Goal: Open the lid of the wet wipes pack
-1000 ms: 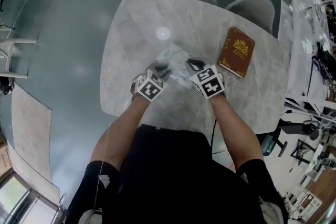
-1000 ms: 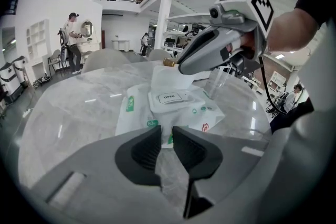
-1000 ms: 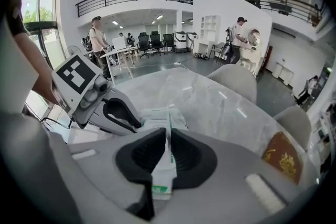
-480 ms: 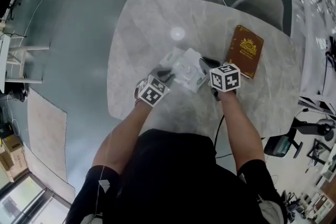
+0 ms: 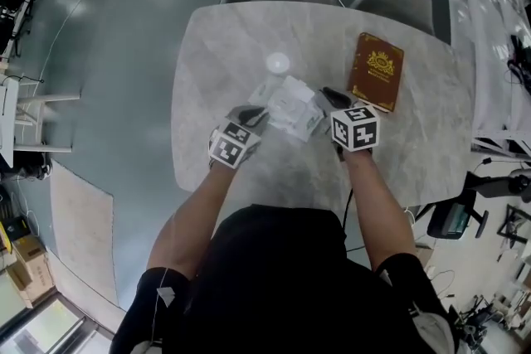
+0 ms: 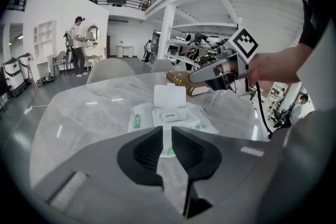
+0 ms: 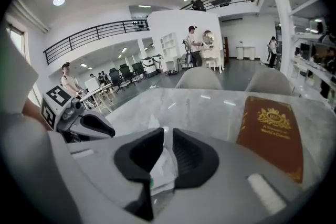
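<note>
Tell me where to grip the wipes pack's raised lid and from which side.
Pinch the lid by its free top edge from above, one jaw per face. It stands upright on the wet wipes pack, hinged along its bottom, leaving only top and sides free.

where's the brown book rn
In the head view the brown book lies on the table's right side, just beyond the right tool, right of the wet wipes pack.
</note>
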Demonstrator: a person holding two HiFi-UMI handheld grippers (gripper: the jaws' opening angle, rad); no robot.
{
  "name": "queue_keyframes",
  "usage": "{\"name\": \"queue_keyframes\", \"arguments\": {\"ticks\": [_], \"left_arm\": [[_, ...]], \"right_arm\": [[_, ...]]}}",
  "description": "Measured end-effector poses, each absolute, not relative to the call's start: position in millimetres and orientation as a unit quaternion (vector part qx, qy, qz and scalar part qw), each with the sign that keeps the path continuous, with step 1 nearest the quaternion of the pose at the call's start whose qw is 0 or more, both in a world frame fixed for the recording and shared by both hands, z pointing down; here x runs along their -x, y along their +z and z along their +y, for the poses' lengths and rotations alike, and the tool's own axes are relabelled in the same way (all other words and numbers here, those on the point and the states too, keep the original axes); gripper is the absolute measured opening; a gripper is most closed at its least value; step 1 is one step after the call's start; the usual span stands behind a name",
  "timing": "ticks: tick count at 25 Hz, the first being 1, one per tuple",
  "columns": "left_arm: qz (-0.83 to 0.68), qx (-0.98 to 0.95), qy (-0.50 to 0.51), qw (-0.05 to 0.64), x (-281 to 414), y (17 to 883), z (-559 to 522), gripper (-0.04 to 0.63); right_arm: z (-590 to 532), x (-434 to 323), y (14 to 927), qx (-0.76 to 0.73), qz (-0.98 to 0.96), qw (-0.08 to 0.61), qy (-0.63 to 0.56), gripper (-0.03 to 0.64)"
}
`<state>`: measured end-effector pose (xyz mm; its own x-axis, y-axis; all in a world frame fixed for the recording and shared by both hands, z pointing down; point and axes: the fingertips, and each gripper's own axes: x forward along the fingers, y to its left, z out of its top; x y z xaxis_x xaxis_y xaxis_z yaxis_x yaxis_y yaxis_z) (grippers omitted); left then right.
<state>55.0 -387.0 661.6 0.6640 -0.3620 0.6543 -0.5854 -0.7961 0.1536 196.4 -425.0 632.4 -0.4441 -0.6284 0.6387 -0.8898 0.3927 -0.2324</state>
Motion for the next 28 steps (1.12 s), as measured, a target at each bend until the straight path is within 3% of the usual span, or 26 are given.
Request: {"name": "queue_keyframes", "arguments": {"ticks": [15, 28], "left_arm": [[-0.278, -0.934, 0.193, 0.115, -12.4, 520.9, -326.4, 0.035], [-0.305, -0.935, 0.157, 0.091, -34.9, 455.6, -283.3, 0.028]], "right_arm": [[-277.9, -151.6, 527.5, -0.509, -0.81, 0.187, 0.225, 0.051], [-220.4, -193.0, 463.8, -0.507, -0.835, 0.1, 0.187, 0.005]]}}
